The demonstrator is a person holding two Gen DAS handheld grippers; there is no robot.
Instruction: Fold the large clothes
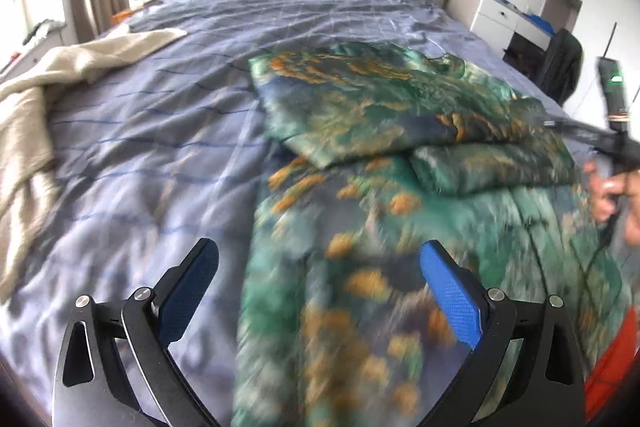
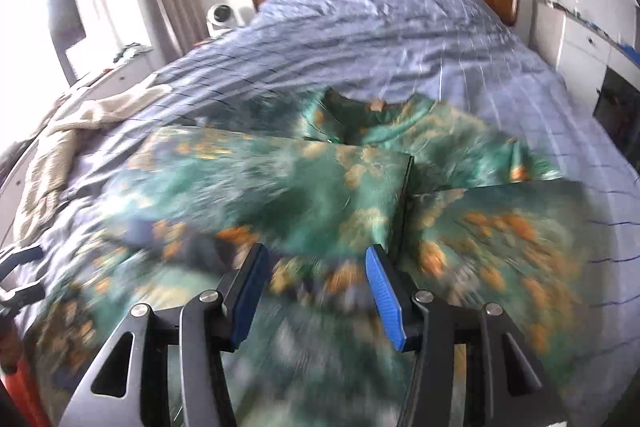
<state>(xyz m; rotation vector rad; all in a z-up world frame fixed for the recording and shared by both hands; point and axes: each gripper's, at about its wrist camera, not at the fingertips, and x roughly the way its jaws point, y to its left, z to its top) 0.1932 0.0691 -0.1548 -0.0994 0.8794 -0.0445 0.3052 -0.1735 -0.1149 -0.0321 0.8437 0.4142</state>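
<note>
Right wrist view: green floral garment [image 2: 320, 195] on blue bed [image 2: 400, 39], sides folded inward. Right gripper [image 2: 316, 291] half open, empty; left gripper [image 1: 316, 287] wide, empty — grip hem corners evenly before folding up.

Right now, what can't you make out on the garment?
- Garment near hem: left wrist view, motion blur and the bottom edge.
- Its near half: right wrist view, blurred, partly behind the right tool.
- Collar: too smeared to tell any fastening.

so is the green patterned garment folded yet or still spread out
Partly folded: both sides of the green garment are turned in and meet near the middle, but its length is still spread along the bed.
</note>
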